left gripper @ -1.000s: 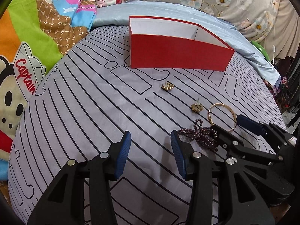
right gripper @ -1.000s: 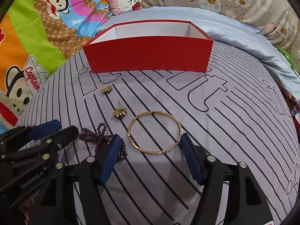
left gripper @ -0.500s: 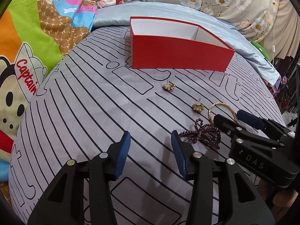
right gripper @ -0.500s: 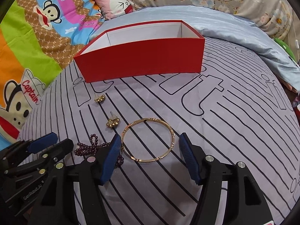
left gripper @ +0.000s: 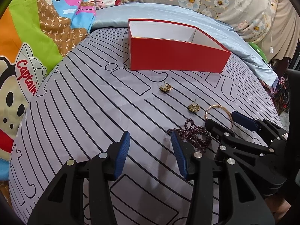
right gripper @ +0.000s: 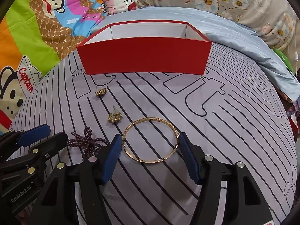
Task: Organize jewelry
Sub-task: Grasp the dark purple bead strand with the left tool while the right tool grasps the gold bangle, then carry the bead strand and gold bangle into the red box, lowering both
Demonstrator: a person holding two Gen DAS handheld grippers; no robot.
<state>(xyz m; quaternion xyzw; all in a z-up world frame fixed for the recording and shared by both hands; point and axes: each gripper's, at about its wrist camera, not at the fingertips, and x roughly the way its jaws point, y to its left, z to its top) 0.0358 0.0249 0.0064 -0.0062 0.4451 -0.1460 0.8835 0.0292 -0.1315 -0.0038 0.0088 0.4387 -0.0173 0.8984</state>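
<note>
Jewelry is lying loose on the striped grey bed cover (right gripper: pixel 215 131): a gold bangle (right gripper: pixel 150 140), a tangle of purple beads (right gripper: pixel 88 144) and two gold earrings, one (right gripper: pixel 114 117) near the bangle and the other (right gripper: pixel 100 91) nearer the red box (right gripper: pixel 144 58). The bangle is lying flat between the spread fingers of the right hand-held gripper (right gripper: pixel 149 146), whose blue pads (right gripper: pixel 185 150) are sitting just beside its rim on either side; whether they are touching it cannot be told. The beads are lying just left of that gripper's left finger. The left hand-held gripper (left gripper: pixel 150 146) is also standing spread, over bare cover, with the beads (left gripper: pixel 195 135) just beside its right finger and nothing between its pads. The box is sitting open beyond the earrings, its white inside showing. Past it are lying a pale blue sheet (right gripper: pixel 243 43), a cartoon monkey blanket (right gripper: pixel 28 43) and floral fabric (right gripper: pixel 234 0).
</note>
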